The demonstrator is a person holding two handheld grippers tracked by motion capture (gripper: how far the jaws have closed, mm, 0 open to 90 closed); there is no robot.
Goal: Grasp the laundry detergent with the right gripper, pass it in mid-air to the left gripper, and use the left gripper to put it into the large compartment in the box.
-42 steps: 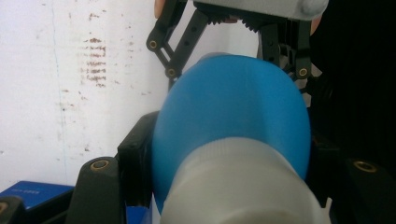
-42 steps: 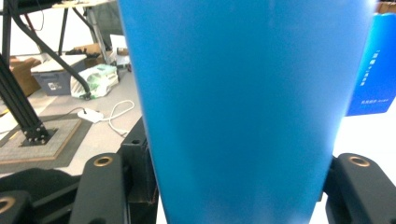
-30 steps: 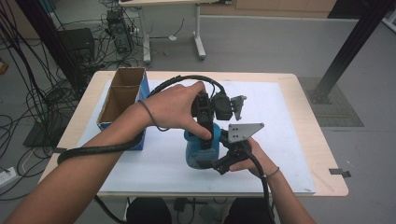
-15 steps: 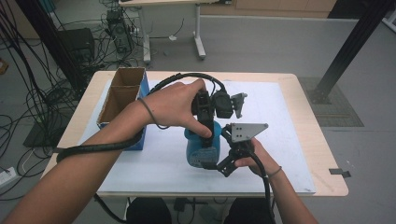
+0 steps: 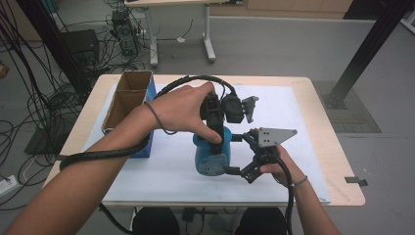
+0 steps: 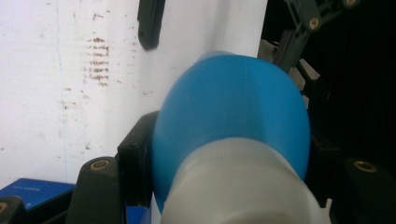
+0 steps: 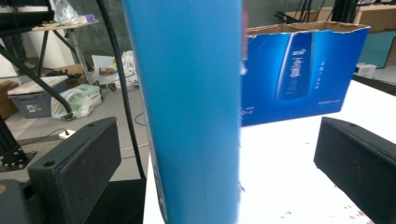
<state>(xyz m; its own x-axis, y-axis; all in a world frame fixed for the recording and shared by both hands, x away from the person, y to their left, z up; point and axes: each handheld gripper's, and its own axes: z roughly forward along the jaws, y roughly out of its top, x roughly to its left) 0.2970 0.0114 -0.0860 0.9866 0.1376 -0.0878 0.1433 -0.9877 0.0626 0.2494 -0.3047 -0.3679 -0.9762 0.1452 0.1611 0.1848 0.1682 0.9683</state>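
Left claw (image 5: 215,139) clamped on blue bottle (image 5: 211,155) near its white cap (image 6: 243,186). Right claw (image 5: 237,154) just opened wide, jaws flanking bottle untouched. Cardboard box (image 5: 128,105) at worktop (image 5: 337,161) left edge.

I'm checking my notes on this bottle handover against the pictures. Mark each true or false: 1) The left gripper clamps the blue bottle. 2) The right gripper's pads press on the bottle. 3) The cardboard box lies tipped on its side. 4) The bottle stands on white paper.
1) True: the left gripper is shut on the blue bottle near its top.
2) False: the right gripper has just been opening; its pads stand clear of the bottle between them.
3) False: the cardboard box stands upright, open at the top.
4) True: it stands on the white paper.
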